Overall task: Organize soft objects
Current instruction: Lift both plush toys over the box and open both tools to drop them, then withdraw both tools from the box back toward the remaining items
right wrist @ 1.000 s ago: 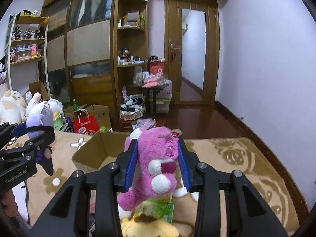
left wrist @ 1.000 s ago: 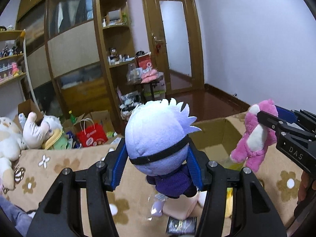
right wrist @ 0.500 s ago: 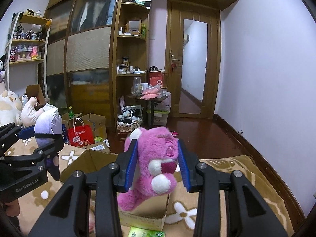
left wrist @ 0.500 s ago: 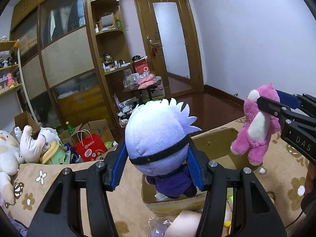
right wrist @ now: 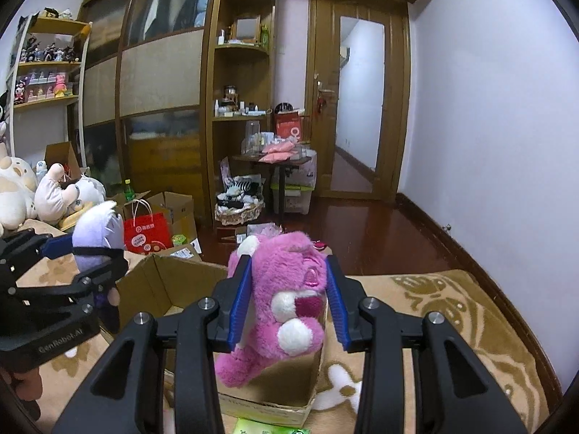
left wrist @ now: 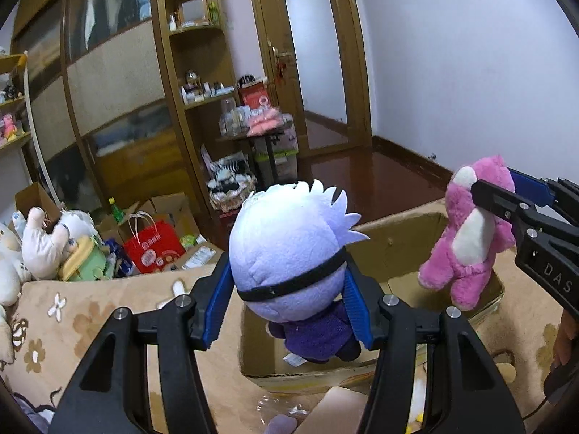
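Observation:
My left gripper (left wrist: 287, 303) is shut on a plush doll with a pale lilac spiky head, a black band and a purple body (left wrist: 289, 253). It hangs over the near part of an open cardboard box (left wrist: 398, 228). My right gripper (right wrist: 287, 300) is shut on a pink plush bear (right wrist: 286, 300) and holds it above the same box (right wrist: 159, 282). The bear also shows at the right of the left wrist view (left wrist: 470, 238). The doll also shows at the left of the right wrist view (right wrist: 96, 235).
The box stands on a beige bed cover with flower prints (left wrist: 79, 318). Several white plush toys (left wrist: 43, 246) lie at the bed's left end. A red paper bag (left wrist: 153, 246) and boxes sit on the floor beyond. A green packet (right wrist: 267, 428) lies in front of the box.
Both grippers have moved forward with their toys, from over the bed cover to over the open box. The box now sits directly beneath both toys.

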